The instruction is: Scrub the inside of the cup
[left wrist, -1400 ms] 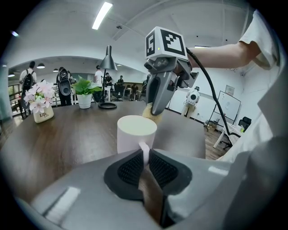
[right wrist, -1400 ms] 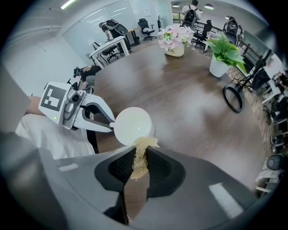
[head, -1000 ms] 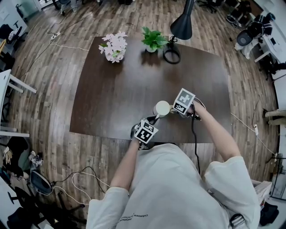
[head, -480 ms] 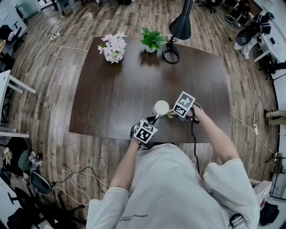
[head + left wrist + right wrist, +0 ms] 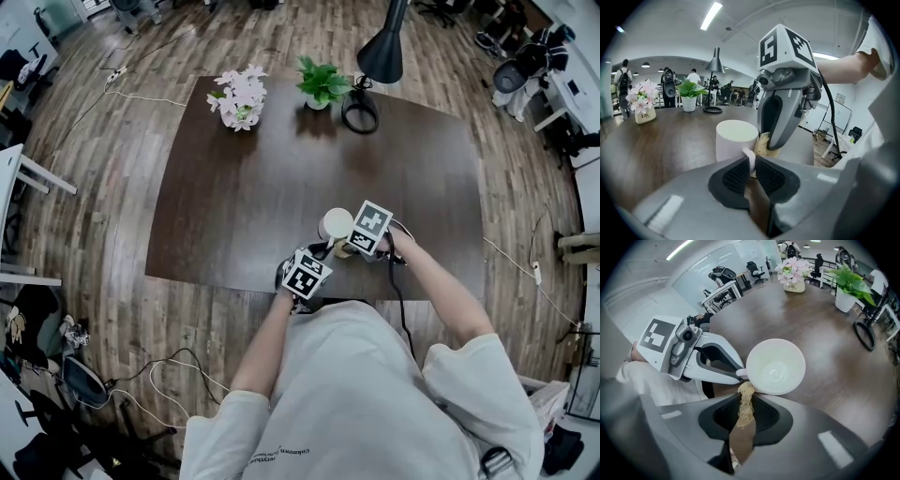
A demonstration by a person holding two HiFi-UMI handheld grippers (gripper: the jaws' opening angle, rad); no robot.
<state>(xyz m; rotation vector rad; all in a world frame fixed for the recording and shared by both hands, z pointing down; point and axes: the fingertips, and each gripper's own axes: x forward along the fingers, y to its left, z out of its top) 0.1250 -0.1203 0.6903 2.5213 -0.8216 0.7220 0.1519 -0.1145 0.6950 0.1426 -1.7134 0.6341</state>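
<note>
A white cup [image 5: 337, 225] [image 5: 736, 139] [image 5: 775, 366] stands upright near the front edge of the dark table [image 5: 244, 187]. My left gripper [image 5: 751, 169] [image 5: 307, 272] is shut on the cup's handle [image 5: 749, 158] from the near side. My right gripper [image 5: 746, 405] [image 5: 353, 246] is shut on a tan fibrous scrubber [image 5: 746, 405] [image 5: 762, 143]. The scrubber's tip hangs just outside the cup's rim, beside the handle. The inside of the cup looks bare and white in the right gripper view.
At the table's far side stand a pot of pink flowers [image 5: 239, 97], a green plant in a white pot [image 5: 321, 83] and a black lamp [image 5: 382, 49] with a round base [image 5: 360, 111]. A black cable [image 5: 404, 300] trails off my right gripper.
My right gripper has moved left with the scrubber, from the cup's right side to close over its rim. The cup and my left gripper have stayed put.
</note>
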